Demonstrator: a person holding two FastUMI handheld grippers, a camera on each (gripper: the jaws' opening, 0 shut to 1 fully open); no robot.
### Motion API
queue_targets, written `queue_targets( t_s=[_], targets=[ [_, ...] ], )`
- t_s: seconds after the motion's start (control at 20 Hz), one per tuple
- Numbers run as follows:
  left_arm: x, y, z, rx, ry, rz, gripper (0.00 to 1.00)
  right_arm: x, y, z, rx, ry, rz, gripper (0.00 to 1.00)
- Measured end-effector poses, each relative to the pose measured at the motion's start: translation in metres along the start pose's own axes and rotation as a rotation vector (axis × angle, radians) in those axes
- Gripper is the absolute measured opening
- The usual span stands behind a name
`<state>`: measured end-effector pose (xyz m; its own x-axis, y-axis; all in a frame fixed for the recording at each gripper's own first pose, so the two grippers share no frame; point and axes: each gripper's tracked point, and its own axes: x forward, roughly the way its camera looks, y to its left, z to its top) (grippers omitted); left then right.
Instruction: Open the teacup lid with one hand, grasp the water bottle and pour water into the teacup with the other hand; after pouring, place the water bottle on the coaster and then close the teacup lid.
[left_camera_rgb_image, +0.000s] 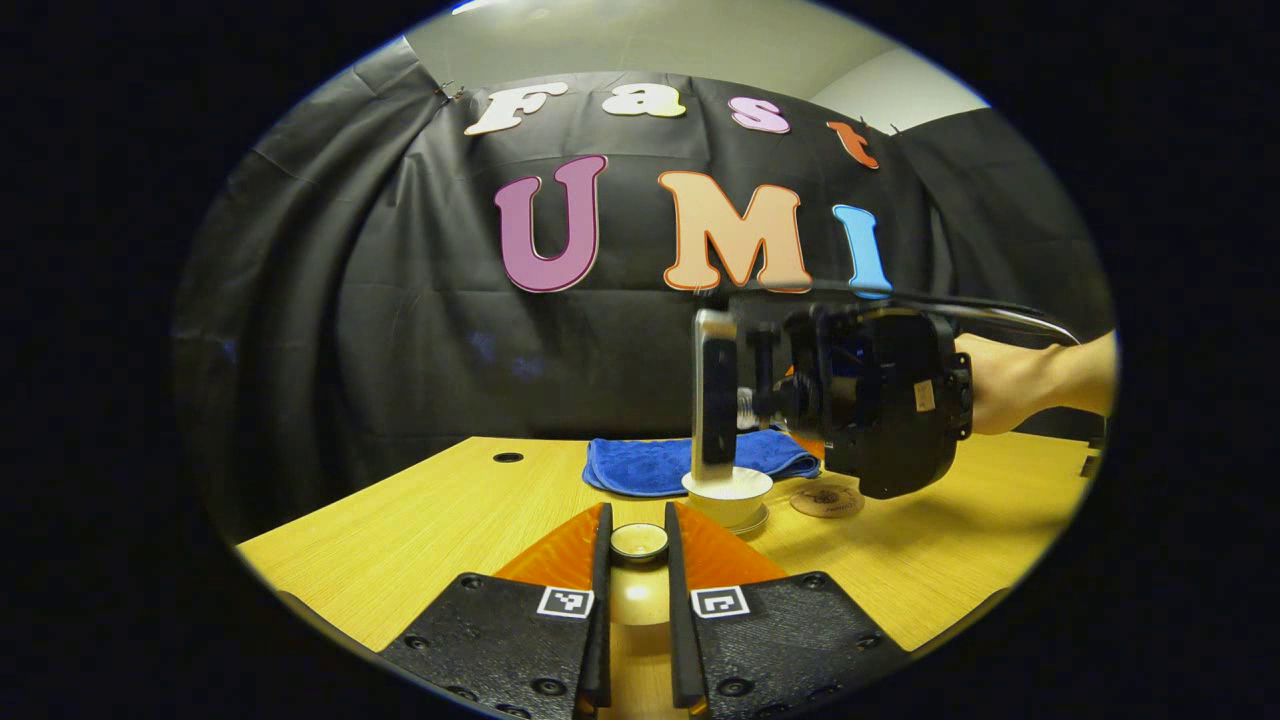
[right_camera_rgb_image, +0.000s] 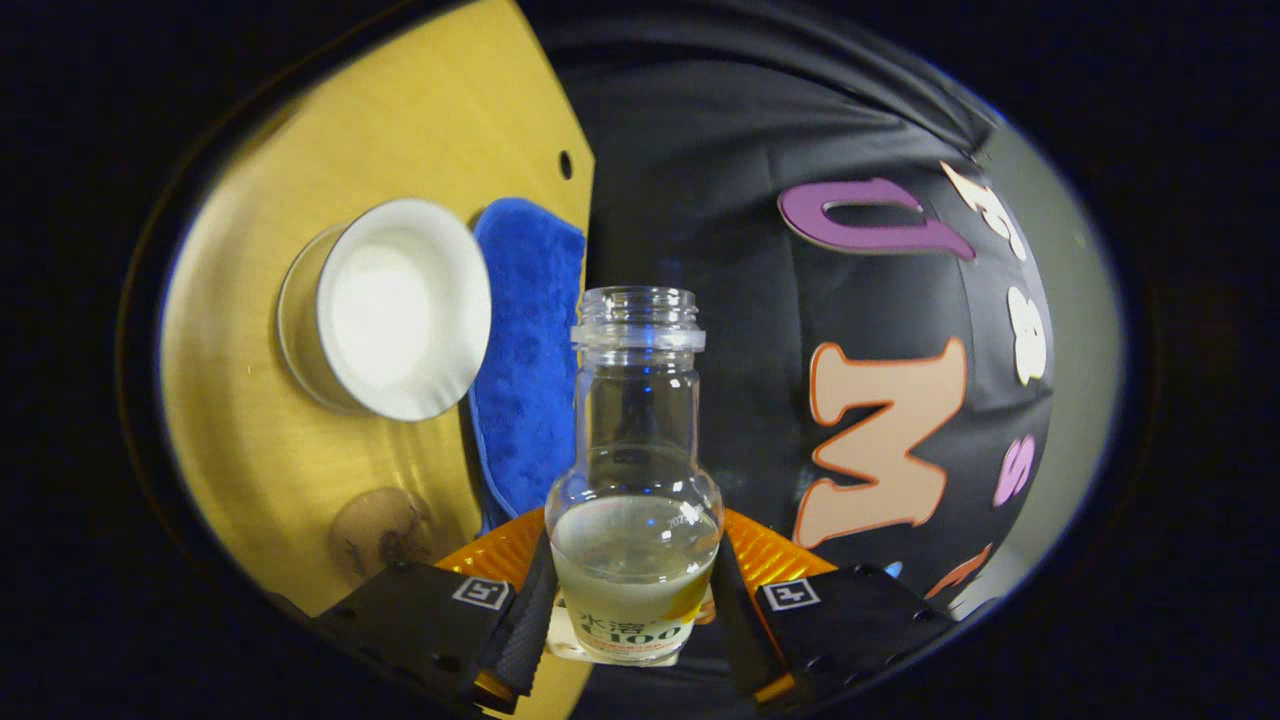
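Right gripper view: right tongs (right_camera_rgb_image: 632, 600) clamp tilted bottle (right_camera_rgb_image: 636, 470); left tongs (left_camera_rgb_image: 638, 560) pinch lid (left_camera_rgb_image: 639, 541). Risk: mouth misses cup (right_camera_rgb_image: 385, 308), wetting surface (right_camera_rgb_image: 250, 440).

table (left_camera_rgb_image: 420, 540): my wood-grain top, smooth, low sheen
cloth (left_camera_rgb_image: 650, 465): blue terry, fluffy and matt, at 12 o'clock from my left gripper (left_camera_rgb_image: 637, 590)
lid (left_camera_rgb_image: 639, 541): glazed ceramic, glossy, between my left fingers
teacup (right_camera_rgb_image: 395, 305): white glazed ceramic, smooth, at 10 o'clock from my bottle
bottle (right_camera_rgb_image: 636, 440): clear and glossy, glass or plastic I cannot tell, paper-like label low down
coaster (right_camera_rgb_image: 385, 530): looks matt, brownish, material unclear
gripper bodies: black textured plastic, matt
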<state>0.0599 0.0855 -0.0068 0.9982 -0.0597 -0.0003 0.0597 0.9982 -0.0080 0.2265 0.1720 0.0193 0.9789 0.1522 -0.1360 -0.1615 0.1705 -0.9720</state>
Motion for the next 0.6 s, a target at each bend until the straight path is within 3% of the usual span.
queue_targets(
  t_s=[0.15,0.25,0.4,0.5,0.6],
  targets=[
    [0.000,0.000,0.000,0.000,0.000,0.000,0.21,-0.001,0.006,0.000,0.342,0.001,0.055,0.80],
    [0.000,0.000,0.000,-0.001,0.000,0.000,0.21,-0.008,0.008,0.000,0.599,-0.006,0.076,0.74],
    [0.000,0.000,0.000,-0.001,0.001,0.000,0.21,-0.015,0.022,-0.004,1.006,-0.009,0.118,0.76],
    [0.000,0.000,0.000,-0.001,0.001,0.000,0.21,-0.012,0.026,-0.002,1.190,-0.015,0.120,0.74],
    [0.000,0.000,0.000,-0.001,0.001,0.001,0.21,-0.007,0.032,0.000,1.280,-0.001,0.118,0.77]
  ],
)
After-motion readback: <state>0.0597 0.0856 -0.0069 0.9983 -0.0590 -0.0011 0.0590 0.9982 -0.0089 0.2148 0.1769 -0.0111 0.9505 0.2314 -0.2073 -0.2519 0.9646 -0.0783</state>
